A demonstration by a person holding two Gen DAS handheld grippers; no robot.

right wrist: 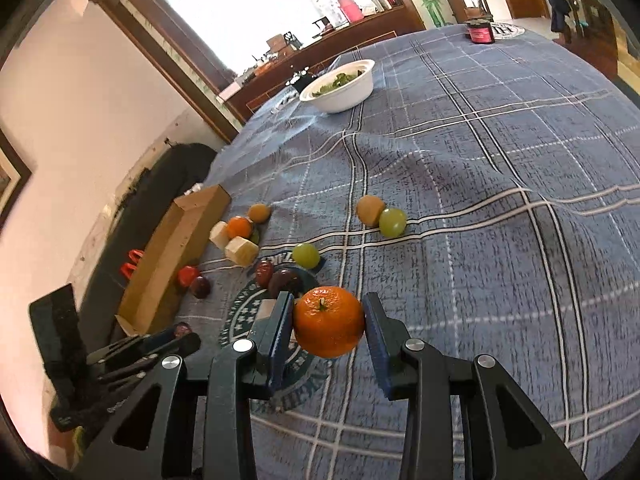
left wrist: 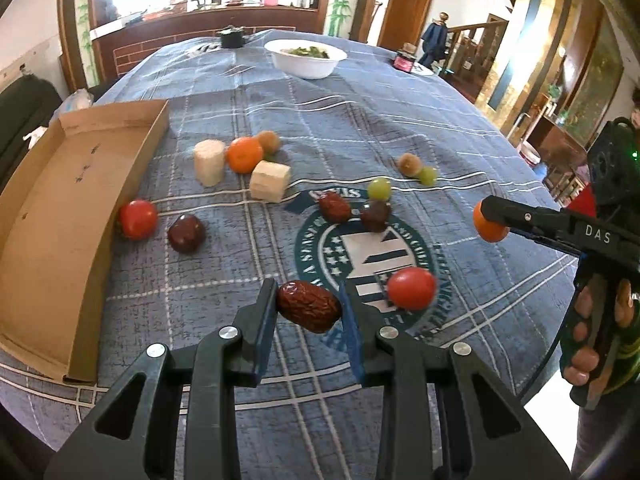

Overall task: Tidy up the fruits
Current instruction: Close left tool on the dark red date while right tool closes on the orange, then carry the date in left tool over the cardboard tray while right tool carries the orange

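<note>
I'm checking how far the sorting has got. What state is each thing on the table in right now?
left gripper: shut on the red date, lifted
right gripper: shut on the mandarin, lifted
cardboard tray: no fruit in it
second mandarin: loose on the tablecloth
green grapes: loose
tomato: loose, near the left gripper
white bowl: upright, holding greens

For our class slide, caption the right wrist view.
Right gripper clamps an orange above the plaid tablecloth; other fruits lie beside a cardboard tray.
</note>
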